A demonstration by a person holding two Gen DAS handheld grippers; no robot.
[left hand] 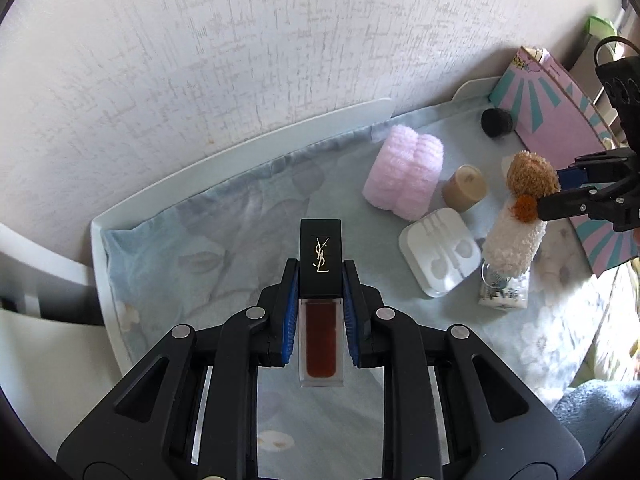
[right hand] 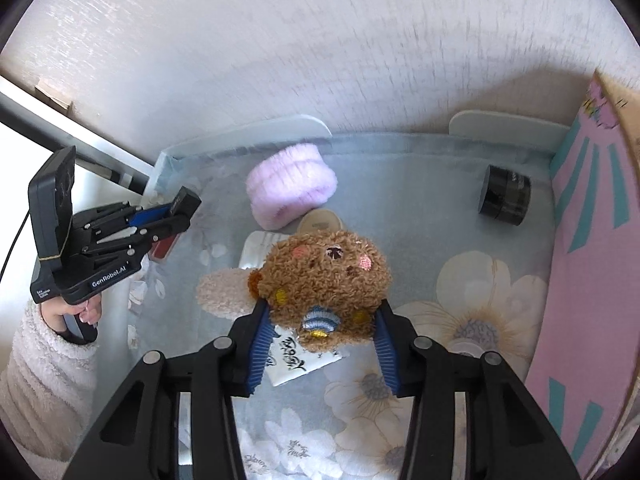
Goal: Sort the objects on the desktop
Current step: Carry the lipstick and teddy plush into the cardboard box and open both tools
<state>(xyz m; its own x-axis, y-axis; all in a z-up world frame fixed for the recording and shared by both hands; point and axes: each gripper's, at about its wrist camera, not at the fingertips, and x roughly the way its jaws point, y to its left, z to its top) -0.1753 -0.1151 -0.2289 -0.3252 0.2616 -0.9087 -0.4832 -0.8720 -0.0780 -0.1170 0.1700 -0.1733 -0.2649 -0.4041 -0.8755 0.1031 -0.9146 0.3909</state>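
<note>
cloth-covered desk [right hand: 500, 264] carries the clutter; pink box [right hand: 592, 248] stands right, likely the sorting bin. right gripper [right hand: 322, 320] clenches the plush bear [right hand: 328, 276], lifted clear. left gripper [left hand: 320, 280] grasps the lipstick [left hand: 321, 280] above the cloth.

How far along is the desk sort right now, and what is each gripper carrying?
Nothing looks sorted yet. In hand: the left gripper is shut on the lip gloss tube, and the right gripper is shut on the plush bear. Left on the floral cloth: the pink fluffy roll, beige jar, white earphone case and black jar.
</note>
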